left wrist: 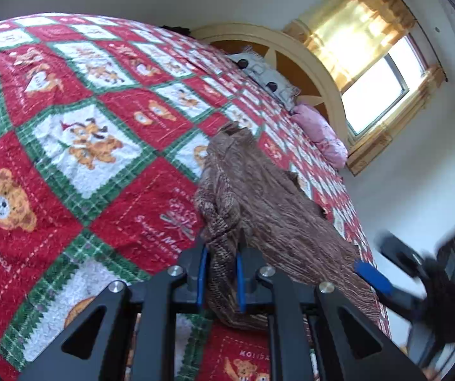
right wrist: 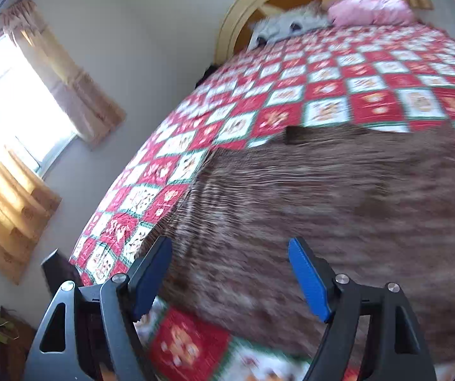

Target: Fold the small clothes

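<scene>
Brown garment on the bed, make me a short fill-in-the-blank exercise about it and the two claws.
1. The left claw is shut on a bunched edge of the ____ garment.
2. The right claw hangs over the garment with its jaws ____.
3. The garment lies on a red, white and green ____.
4. At the head of the bed, the pillow by the wooden headboard is ____.

Missing words: brown; open; quilt; pink

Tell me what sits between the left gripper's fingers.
A bunched fold of the brown garment, pinched by the left gripper, in the left wrist view.
</scene>
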